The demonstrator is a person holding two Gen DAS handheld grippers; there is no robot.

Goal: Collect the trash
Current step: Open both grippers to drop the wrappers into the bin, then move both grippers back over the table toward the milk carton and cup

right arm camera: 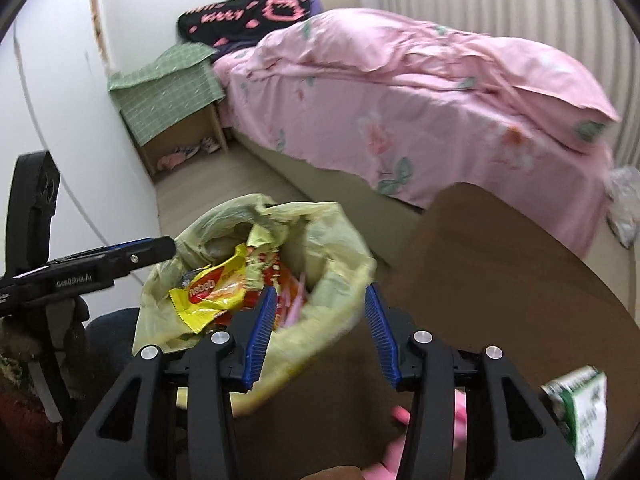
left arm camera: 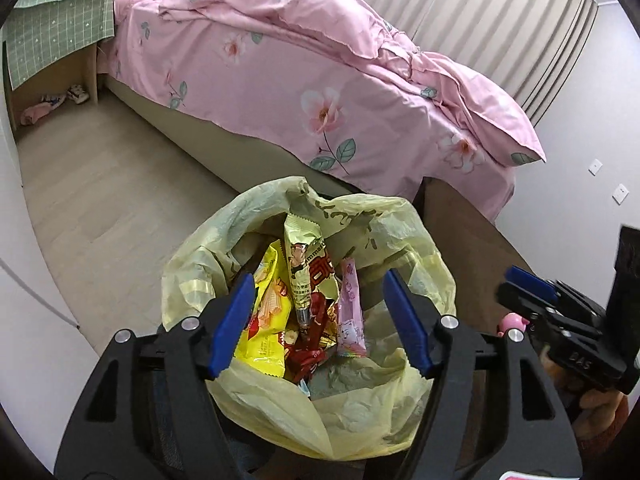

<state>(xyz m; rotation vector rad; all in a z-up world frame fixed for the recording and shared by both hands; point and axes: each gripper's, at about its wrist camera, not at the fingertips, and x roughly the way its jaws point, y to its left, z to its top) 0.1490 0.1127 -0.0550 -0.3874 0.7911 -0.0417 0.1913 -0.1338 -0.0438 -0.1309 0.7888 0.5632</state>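
A pale yellow plastic bag stands open beside the brown table and holds several snack wrappers. Among them are a yellow packet, a tall cream and red wrapper and a pink wrapper. My left gripper hovers open over the bag's mouth, with the wrappers below its blue pads and nothing gripped. My right gripper is open at the bag's near right rim. The rim lies loosely between its fingers, blurred. Each gripper shows in the other's view: the right gripper and the left gripper.
A brown table carries a green and white box and a pink item under my right gripper. A bed with a pink floral duvet runs behind. A nightstand under a green cloth stands far left.
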